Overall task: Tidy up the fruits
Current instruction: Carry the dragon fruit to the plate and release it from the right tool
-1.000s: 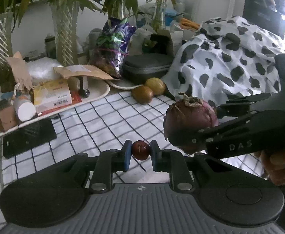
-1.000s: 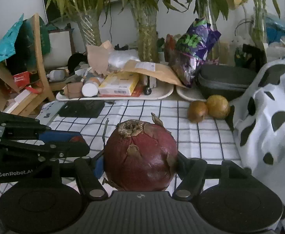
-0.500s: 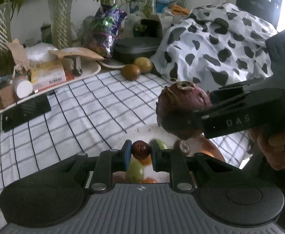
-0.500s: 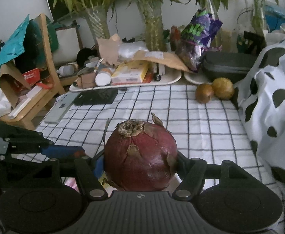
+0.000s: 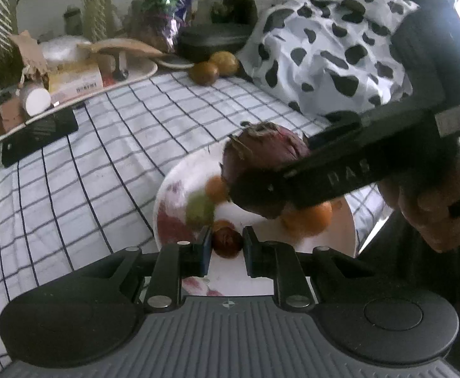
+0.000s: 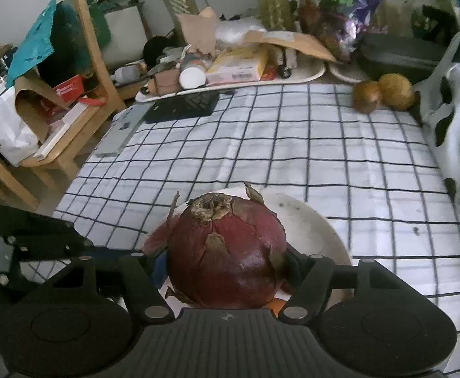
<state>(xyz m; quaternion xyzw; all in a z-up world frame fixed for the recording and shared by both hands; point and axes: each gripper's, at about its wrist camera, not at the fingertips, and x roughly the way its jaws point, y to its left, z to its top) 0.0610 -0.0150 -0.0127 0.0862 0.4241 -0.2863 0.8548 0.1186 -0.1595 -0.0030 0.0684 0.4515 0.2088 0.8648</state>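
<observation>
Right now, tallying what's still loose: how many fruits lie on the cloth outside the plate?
2: a brownish round fruit and a yellower one touching it, at the checked cloth's far edge. Clutter may hide more.

Ahead of the matt black plastic right gripper [image 6: 228, 271], the checked cloth [image 6: 293, 145] is lying slightly creased; the dragon fruit [image 6: 226, 252] between its fingers is showing glossy, leathery skin.

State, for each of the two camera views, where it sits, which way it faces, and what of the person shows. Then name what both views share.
Left wrist: rides the left gripper, looking down at the white plate; a small dark red fruit is clamped, a hand shows.
Right wrist: rides the right gripper, facing over the checked tablecloth, holding the dragon fruit; no hand.
Shared: plate, dragon fruit, two brown fruits.
</observation>
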